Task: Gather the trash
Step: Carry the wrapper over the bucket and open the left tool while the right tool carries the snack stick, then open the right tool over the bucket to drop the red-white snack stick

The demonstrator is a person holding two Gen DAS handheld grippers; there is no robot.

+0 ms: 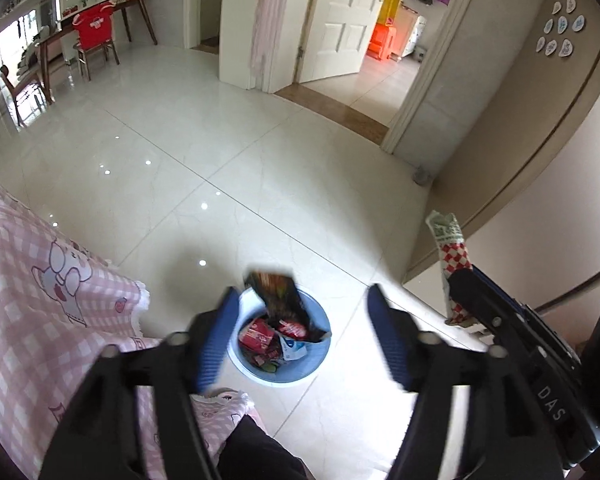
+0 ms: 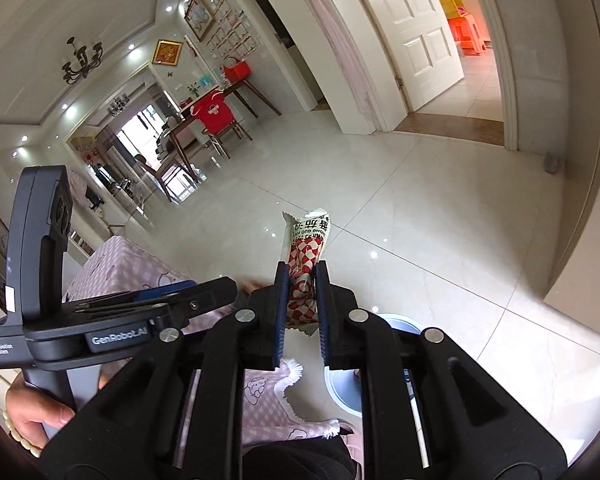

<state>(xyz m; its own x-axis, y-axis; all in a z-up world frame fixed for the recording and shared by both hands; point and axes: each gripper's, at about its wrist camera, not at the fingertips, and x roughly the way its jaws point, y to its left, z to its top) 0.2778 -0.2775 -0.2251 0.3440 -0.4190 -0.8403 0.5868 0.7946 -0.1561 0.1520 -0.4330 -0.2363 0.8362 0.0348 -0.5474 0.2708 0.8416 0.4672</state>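
My left gripper (image 1: 300, 296) hangs open above a light blue bin (image 1: 320, 364) on the floor. A dark brown wrapper (image 1: 278, 296) is loose between the spread blue fingers (image 1: 384, 336), its lower end in the bin, touching neither pad. Red and white wrappers (image 1: 274, 338) lie inside the bin. My right gripper (image 2: 302, 270) is shut on a red-and-white checked wrapper (image 2: 306, 248) that sticks up past the fingertips; the same wrapper (image 1: 454, 258) shows at the right of the left wrist view. The bin rim (image 2: 400, 324) peeks out behind the right gripper.
A pink checked tablecloth (image 1: 48, 308) with cartoon prints hangs at the left, right beside the bin. Glossy tiled floor (image 1: 228, 152) stretches ahead toward an open white door (image 1: 340, 20) and a dining table with a red-covered chair (image 1: 94, 34). A hand (image 2: 36, 412) holds the left gripper's handle.
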